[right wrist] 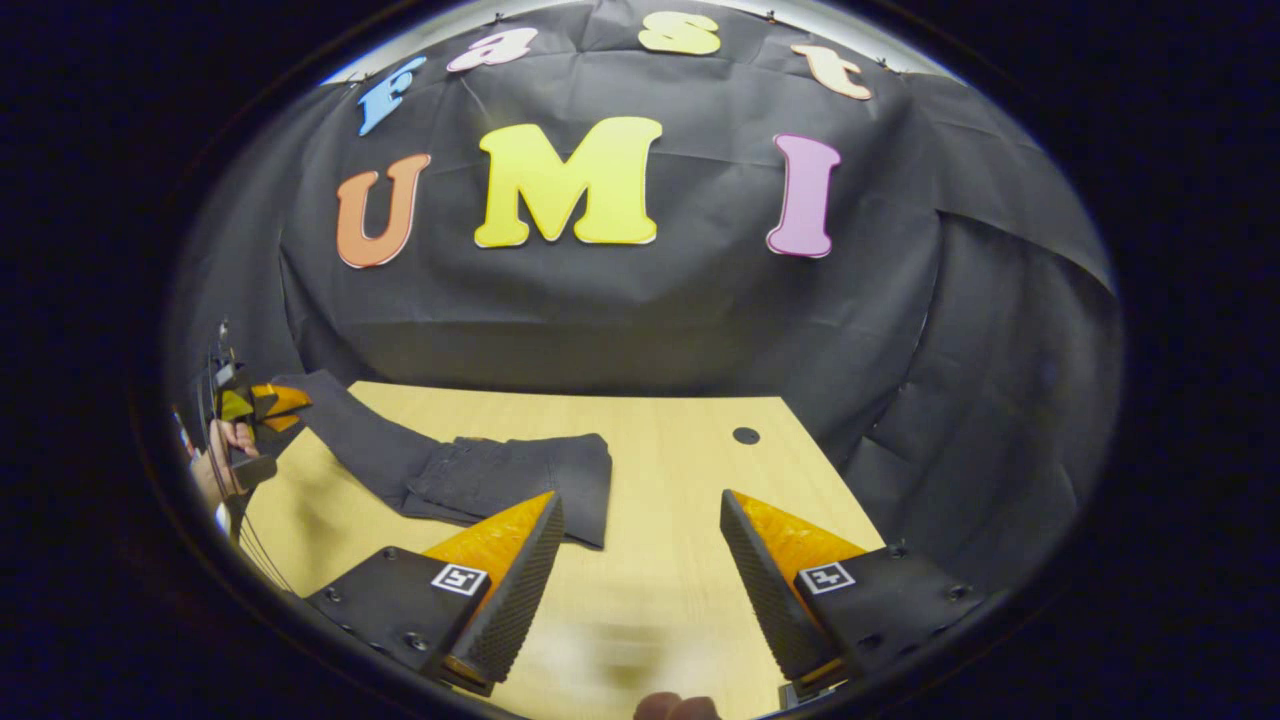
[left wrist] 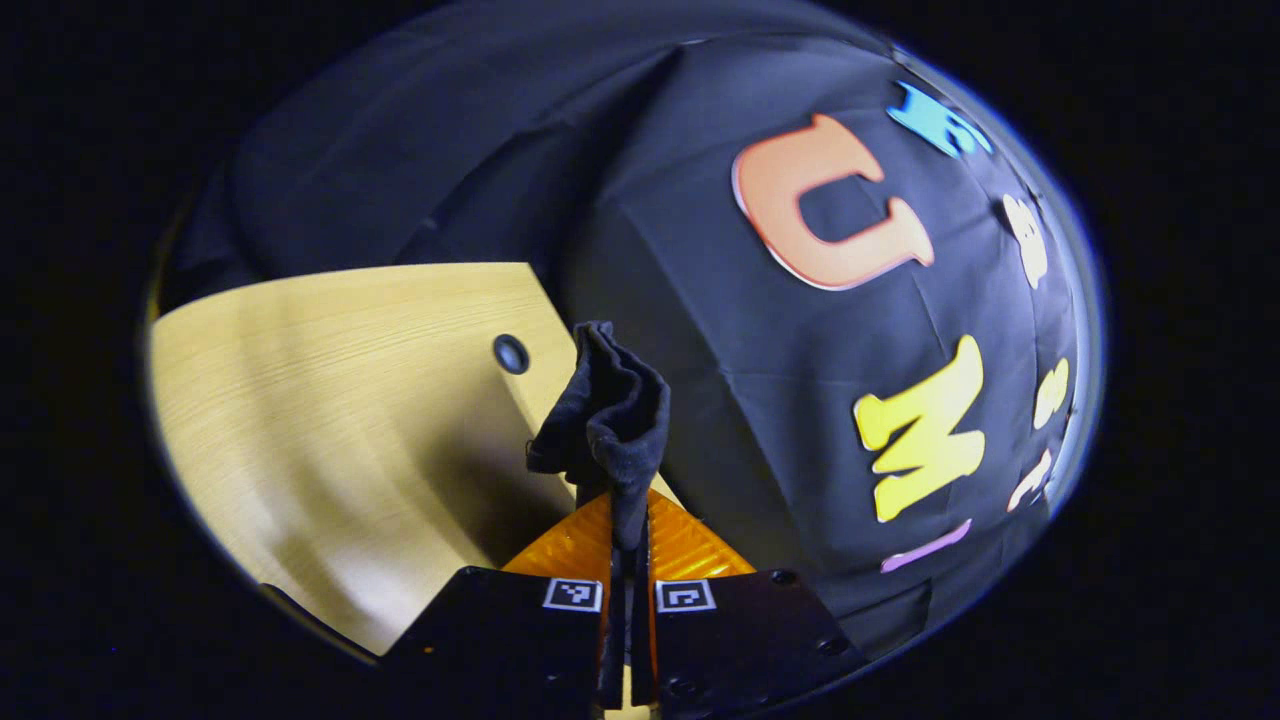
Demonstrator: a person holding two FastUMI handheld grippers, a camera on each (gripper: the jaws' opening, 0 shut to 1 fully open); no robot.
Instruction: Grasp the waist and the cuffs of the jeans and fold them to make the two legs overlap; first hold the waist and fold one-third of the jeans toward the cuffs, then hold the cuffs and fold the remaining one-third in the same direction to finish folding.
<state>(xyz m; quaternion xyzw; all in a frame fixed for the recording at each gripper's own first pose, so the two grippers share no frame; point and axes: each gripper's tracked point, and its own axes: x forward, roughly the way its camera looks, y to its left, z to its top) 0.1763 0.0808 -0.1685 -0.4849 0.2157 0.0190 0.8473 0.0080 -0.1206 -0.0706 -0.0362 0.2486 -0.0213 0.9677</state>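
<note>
in the left gripper view, the left gripper (left wrist: pixel 625 560) stood closed at the bottom centre of the frame, both fingers pinched on a bunched end of the dark jeans (left wrist: pixel 605 420). the cloth rose in a crumpled tuft from between the fingertips toward the middle of the frame. behind it lay the wooden table (left wrist: pixel 330 400), filling the left half, with a round hole (left wrist: pixel 511 354) near its far edge. which end of the jeans was held, waist or cuffs, could not be told from here; the rest of the garment was cut off below the fingers.

in the right gripper view, the right gripper (right wrist: pixel 640 560) hung wide open and empty over the table (right wrist: pixel 680 470), its two fingers spread across the lower frame. the jeans (right wrist: pixel 500 475) lay to its left, their long axis running from just above the left finger up toward the left edge of the frame, where the left gripper (right wrist: pixel 270 400) and a hand (right wrist: pixel 225 455) lifted the far end. the nearer, squared end rested flat on the wood, probably the end the open gripper would take next. the lifted end was small and warped at the frame's rim. the table hole (right wrist: pixel 746 435) sat right of centre.
</note>
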